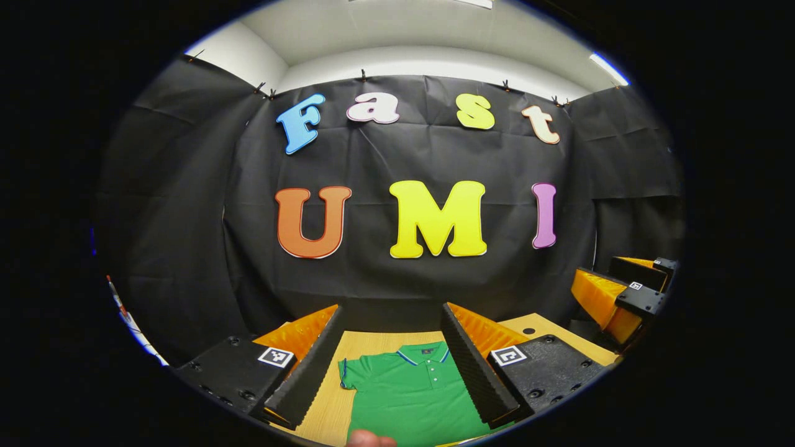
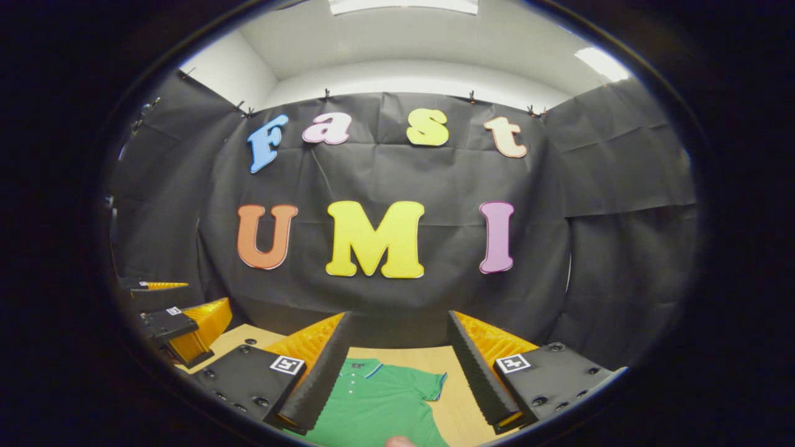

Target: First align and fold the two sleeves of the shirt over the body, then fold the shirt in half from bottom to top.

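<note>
A green polo shirt (image 1: 410, 391) lies flat on the wooden table (image 1: 372, 344), collar toward the black wall. In the left gripper view, one short sleeve (image 1: 349, 374) spreads to the left. My left gripper (image 1: 391, 316) hangs open above the shirt, with nothing between its fingers. In the right gripper view, the same shirt (image 2: 372, 403) shows with its other sleeve (image 2: 431, 382) spread to the right, and my right gripper (image 2: 399, 320) is open over it, holding nothing. Each gripper appears in the other's view: the right gripper (image 1: 615, 282) off to the right, the left gripper (image 2: 180, 307) off to the left.
Black cloth wall (image 1: 435, 285) closes the far side of the table just beyond the collar. Bare wood (image 2: 456, 397) lies beside the right sleeve. A fingertip (image 1: 371, 439) pokes in at the bottom edge of the left gripper view, and another fingertip (image 2: 397, 442) in the right gripper view.
</note>
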`<action>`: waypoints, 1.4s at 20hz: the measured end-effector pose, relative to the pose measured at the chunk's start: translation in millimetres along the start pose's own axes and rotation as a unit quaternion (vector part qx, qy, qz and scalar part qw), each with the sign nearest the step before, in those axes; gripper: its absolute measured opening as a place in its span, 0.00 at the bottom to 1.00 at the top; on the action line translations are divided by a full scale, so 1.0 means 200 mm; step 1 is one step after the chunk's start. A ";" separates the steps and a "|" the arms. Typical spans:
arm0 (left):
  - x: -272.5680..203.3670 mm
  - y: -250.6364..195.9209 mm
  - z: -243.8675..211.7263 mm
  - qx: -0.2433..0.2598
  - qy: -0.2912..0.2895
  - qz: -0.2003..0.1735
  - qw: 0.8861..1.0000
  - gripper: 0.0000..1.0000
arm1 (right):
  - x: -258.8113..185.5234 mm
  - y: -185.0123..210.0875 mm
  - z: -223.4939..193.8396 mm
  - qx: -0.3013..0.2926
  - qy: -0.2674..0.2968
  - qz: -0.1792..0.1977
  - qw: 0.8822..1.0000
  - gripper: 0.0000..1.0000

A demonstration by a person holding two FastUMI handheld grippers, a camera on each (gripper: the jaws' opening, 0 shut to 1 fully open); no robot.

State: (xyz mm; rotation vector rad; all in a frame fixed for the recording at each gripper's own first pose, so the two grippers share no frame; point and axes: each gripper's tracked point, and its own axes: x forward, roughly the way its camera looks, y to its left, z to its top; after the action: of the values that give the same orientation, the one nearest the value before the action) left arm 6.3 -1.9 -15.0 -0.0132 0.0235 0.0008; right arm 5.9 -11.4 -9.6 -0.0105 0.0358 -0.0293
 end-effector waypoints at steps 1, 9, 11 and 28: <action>0.00 0.00 0.00 0.000 0.001 0.001 1.000 0.99 | 0.00 0.00 0.00 -0.001 0.002 0.001 1.000 0.95; 0.02 0.00 -0.02 0.001 0.005 0.010 1.000 0.99 | 0.02 0.00 -0.04 -0.009 0.007 0.013 1.000 0.95; 0.02 0.00 -0.03 0.000 0.007 0.012 1.000 0.99 | 0.03 -0.01 -0.03 -0.008 0.007 0.013 1.000 0.96; 0.10 -0.08 -0.14 -0.007 0.036 0.036 0.999 0.99 | 0.41 -0.34 -0.50 -0.041 0.097 0.025 0.994 0.96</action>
State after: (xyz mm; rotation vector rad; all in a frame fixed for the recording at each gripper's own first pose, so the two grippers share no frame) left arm 25.7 -17.5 -43.7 -0.0256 0.0955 0.0729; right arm 81.7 -82.3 -112.3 -0.0898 0.2318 0.0206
